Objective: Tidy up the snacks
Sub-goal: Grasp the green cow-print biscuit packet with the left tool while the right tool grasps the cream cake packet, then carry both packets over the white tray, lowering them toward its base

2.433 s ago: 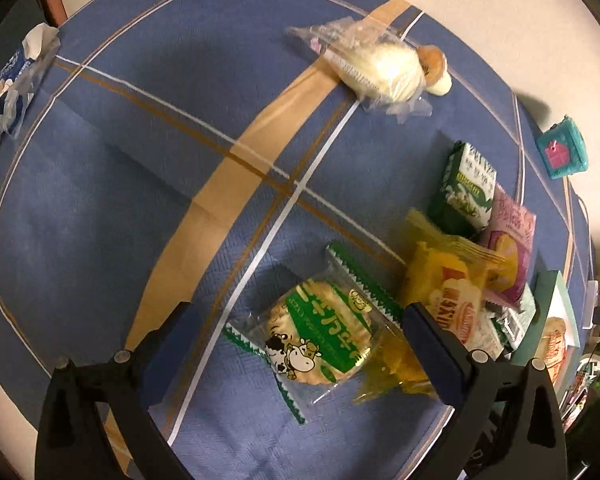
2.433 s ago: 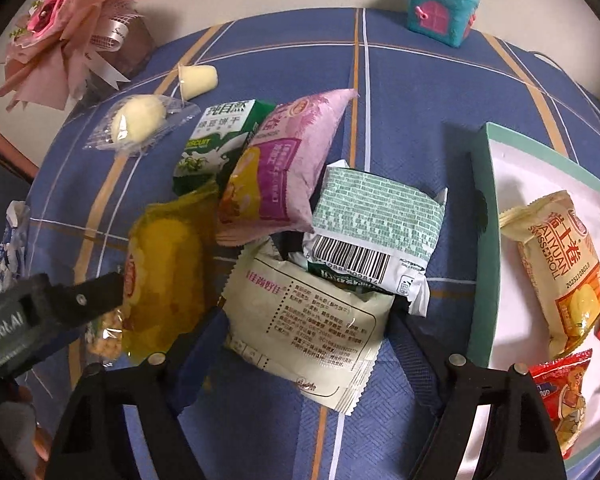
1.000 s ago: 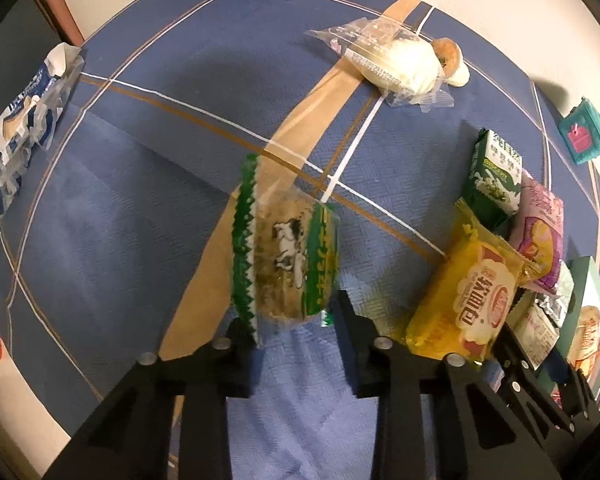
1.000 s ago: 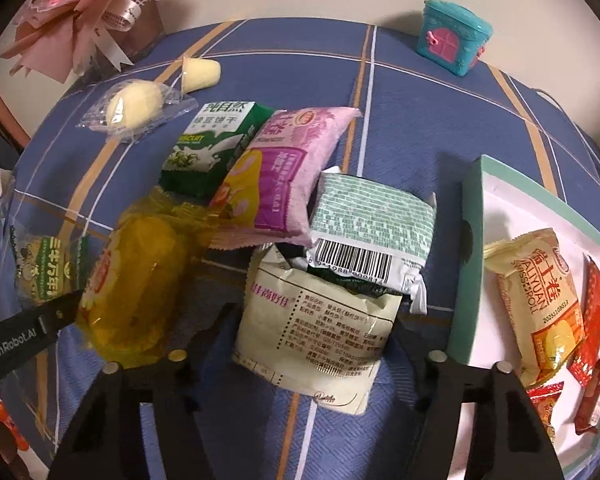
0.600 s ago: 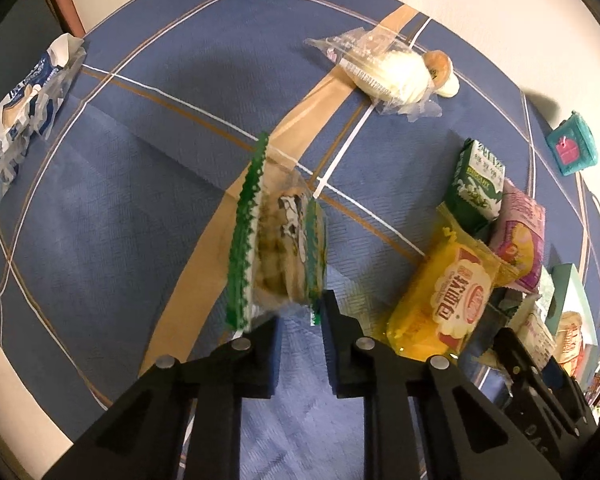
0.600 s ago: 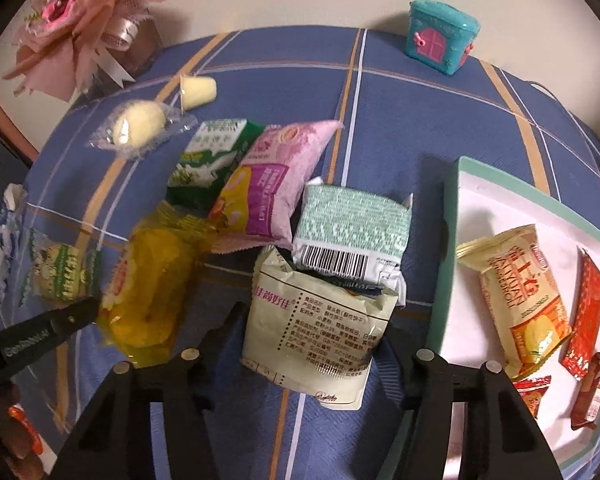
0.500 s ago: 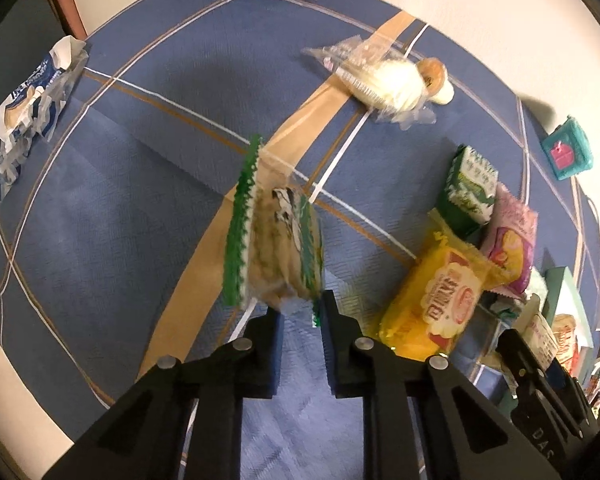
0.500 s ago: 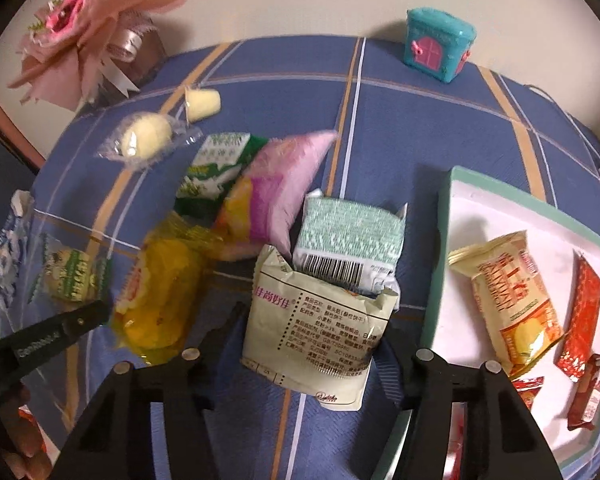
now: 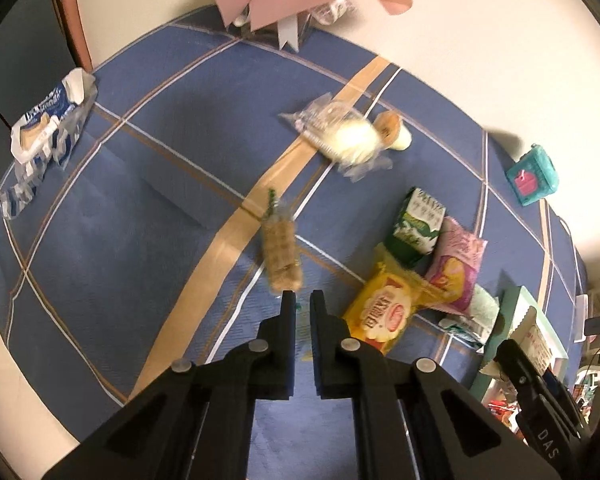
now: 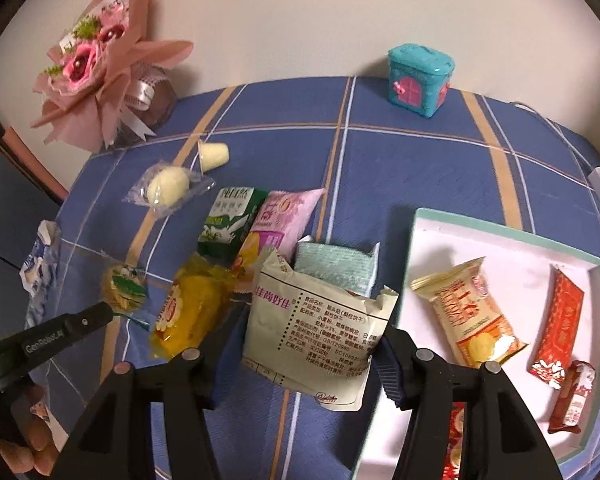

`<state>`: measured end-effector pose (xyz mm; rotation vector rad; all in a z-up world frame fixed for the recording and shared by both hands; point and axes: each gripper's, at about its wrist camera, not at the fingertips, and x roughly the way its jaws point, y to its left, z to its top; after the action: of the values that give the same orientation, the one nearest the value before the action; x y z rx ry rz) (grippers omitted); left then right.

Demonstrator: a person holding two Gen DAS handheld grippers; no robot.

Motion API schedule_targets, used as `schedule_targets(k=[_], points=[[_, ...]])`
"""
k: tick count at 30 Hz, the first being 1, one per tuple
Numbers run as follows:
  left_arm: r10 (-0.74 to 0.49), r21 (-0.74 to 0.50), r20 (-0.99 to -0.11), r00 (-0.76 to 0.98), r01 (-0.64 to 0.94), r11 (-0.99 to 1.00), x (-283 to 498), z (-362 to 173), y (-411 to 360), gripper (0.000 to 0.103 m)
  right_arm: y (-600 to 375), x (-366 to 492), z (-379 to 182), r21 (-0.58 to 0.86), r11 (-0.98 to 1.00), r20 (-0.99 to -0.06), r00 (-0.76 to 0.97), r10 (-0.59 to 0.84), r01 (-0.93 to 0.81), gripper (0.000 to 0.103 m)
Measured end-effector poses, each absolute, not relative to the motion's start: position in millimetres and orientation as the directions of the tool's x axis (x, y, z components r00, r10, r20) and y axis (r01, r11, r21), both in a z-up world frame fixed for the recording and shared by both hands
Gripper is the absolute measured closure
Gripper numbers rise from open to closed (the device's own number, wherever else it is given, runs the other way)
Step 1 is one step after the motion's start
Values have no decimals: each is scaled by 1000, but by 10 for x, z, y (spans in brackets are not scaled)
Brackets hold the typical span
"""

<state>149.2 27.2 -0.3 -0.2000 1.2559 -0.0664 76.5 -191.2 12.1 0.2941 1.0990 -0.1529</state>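
While "GenRobot.AI" marks left hand-held gripper [image 10: 112, 316], cream packet [image 10: 320, 332] text illegible.

A blue checked tablecloth [image 10: 420, 160] covers the table. Ahead of the right claw [image 10: 308, 356] lie a yellow packet [image 10: 188, 312], a green carton [image 10: 228, 224] and a pink packet [image 10: 280, 224]; to its right a white tray [image 10: 512, 240]; far ahead a teal box [image 10: 418, 78] and a bouquet [image 10: 96, 80].

Left tongs [image 9: 302, 298] pinched tight, right tongs [image 10: 308, 350] clamped partway, both angled steeply down.
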Motion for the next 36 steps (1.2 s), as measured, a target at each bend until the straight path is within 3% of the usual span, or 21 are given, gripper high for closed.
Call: schedule_targets(k=[16, 18, 20, 21, 36], points=[[-142, -184, -953, 269, -135, 974, 1640, -245, 530, 95, -2217, 695, 53, 172, 929, -905, 426, 17, 328, 42], [-128, -171, -957, 260, -149, 974, 1675, -299, 590, 86, -2161, 718, 2, 173, 932, -909, 417, 27, 318, 42], [-130, -177, -956, 265, -161, 971, 1706, -323, 646, 52, -2079, 751, -55, 171, 937, -913, 405, 35, 304, 42], [-135, -184, -952, 273, -164, 969, 1733, -337, 677, 47, -2040, 764, -78, 170, 939, -915, 401, 38, 298, 42], [-165, -202, -952, 256, -126, 971, 1966, -659, 683, 36, -1602, 940, -465, 141, 961, -945, 320, 59, 237, 42]])
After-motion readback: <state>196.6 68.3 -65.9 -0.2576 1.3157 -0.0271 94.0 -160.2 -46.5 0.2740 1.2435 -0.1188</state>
